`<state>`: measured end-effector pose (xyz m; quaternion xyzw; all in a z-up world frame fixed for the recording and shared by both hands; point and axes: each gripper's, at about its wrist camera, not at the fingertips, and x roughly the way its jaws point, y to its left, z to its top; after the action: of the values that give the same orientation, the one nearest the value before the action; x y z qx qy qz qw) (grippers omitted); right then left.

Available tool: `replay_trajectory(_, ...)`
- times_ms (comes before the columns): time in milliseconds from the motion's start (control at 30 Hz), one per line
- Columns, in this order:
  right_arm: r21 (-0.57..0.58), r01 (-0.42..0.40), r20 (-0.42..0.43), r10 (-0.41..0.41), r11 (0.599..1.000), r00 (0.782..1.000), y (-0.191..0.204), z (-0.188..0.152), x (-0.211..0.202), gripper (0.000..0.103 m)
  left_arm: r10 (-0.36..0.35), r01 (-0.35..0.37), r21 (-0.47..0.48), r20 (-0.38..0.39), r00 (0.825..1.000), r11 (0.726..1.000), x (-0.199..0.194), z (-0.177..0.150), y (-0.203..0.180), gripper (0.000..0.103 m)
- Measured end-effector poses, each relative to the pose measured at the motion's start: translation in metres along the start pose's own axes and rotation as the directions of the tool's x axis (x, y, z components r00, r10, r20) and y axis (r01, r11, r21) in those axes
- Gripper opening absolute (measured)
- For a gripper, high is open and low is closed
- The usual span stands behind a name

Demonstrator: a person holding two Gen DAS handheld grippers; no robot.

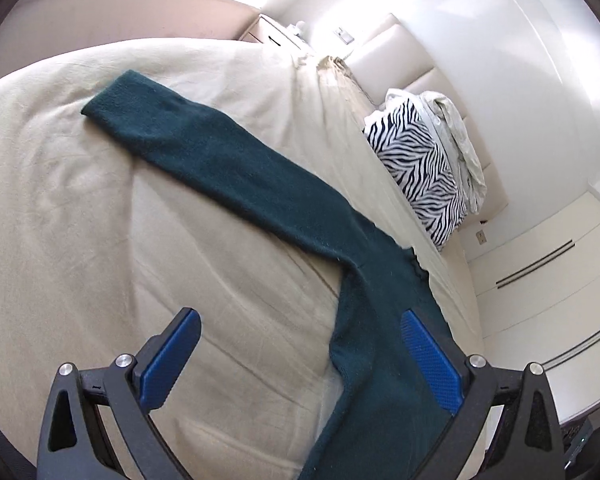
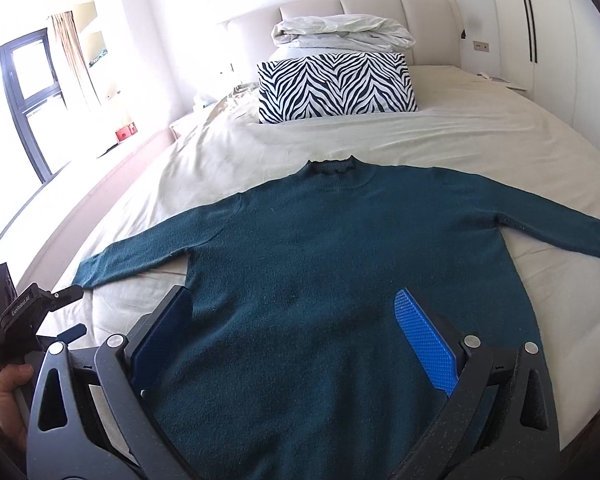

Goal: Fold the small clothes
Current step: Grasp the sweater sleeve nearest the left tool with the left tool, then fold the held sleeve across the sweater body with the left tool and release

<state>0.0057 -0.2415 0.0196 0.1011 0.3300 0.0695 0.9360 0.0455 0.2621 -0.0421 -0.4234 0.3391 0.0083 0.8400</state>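
A dark teal long-sleeved sweater (image 2: pixel 320 264) lies flat and face up on the beige bed sheet (image 2: pixel 228 160), both sleeves spread out to the sides. My right gripper (image 2: pixel 296 312) is open and empty, hovering over the sweater's lower body. My left gripper (image 1: pixel 300 336) is open and empty at the sweater's left side, near the armpit; the left sleeve (image 1: pixel 204 152) stretches away from it across the sheet (image 1: pixel 80 220). The left gripper also shows in the right wrist view (image 2: pixel 70 312) at the lower left, beside the sleeve cuff.
A zebra-print pillow (image 2: pixel 336 86) and a folded white duvet (image 2: pixel 340 32) sit at the padded headboard (image 2: pixel 364 8). A window (image 2: pixel 24 92) is on the left, white wardrobes (image 1: pixel 548 272) on the right. A bedside table (image 1: pixel 272 34) stands past the bed.
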Motion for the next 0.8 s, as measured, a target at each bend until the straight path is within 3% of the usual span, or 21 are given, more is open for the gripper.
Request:
replay_trajectory(100,-0.003,-0.001,0.004,0.002,1.0,1.0,0.0,0.008,0.006,0.099,-0.002,0.027,-0.182,0.136,0.991,0.983,0.0,0.043,0.046,0.101)
replay_trajectory(267,0.07,-0.063,-0.062,0.068,0.996,0.996,-0.005,0.015,0.032,0.085,0.032,0.065,-0.426,0.217,0.976,0.903,0.021,0.081,0.105,0.097)
replay_trajectory(400,0.123,-0.098,-0.078,0.108,0.987,0.991,-0.009,0.016,0.05,0.078,0.045,0.09,-0.52,0.241,0.969,0.849,0.046,0.096,0.127,0.095)
replay_trajectory(500,0.132,-0.1,-0.064,0.109,0.986,0.992,-0.012,0.017,0.058,0.077,0.055,0.09,-0.538,0.248,0.967,0.838,0.059,0.115,0.131,0.094)
replay_trajectory(567,0.139,-0.101,-0.063,0.111,0.985,0.992,-0.016,0.017,0.063,0.077,0.063,0.086,-0.546,0.248,0.967,0.833,0.068,0.125,0.132,0.079)
replay_trajectory(633,0.149,-0.103,-0.068,0.114,0.983,0.991,-0.023,0.016,0.067,0.077,0.06,0.088,-0.575,0.234,0.97,0.814,0.079,0.132,0.137,0.039)
replay_trajectory(667,0.153,-0.102,-0.07,0.114,0.983,0.991,-0.027,0.015,0.069,0.077,0.07,0.071,-0.578,0.218,0.973,0.813,0.086,0.135,0.137,0.032)
replay_trajectory(733,0.163,-0.097,-0.074,0.11,0.982,0.991,-0.036,0.013,0.073,0.077,0.103,0.016,-0.523,0.197,0.975,0.852,0.093,0.142,0.122,0.017)
replay_trajectory(800,0.176,-0.089,-0.075,0.104,0.98,0.992,-0.047,0.011,0.076,0.073,0.108,-0.026,-0.387,0.192,0.976,0.922,0.101,0.146,0.081,0.008)
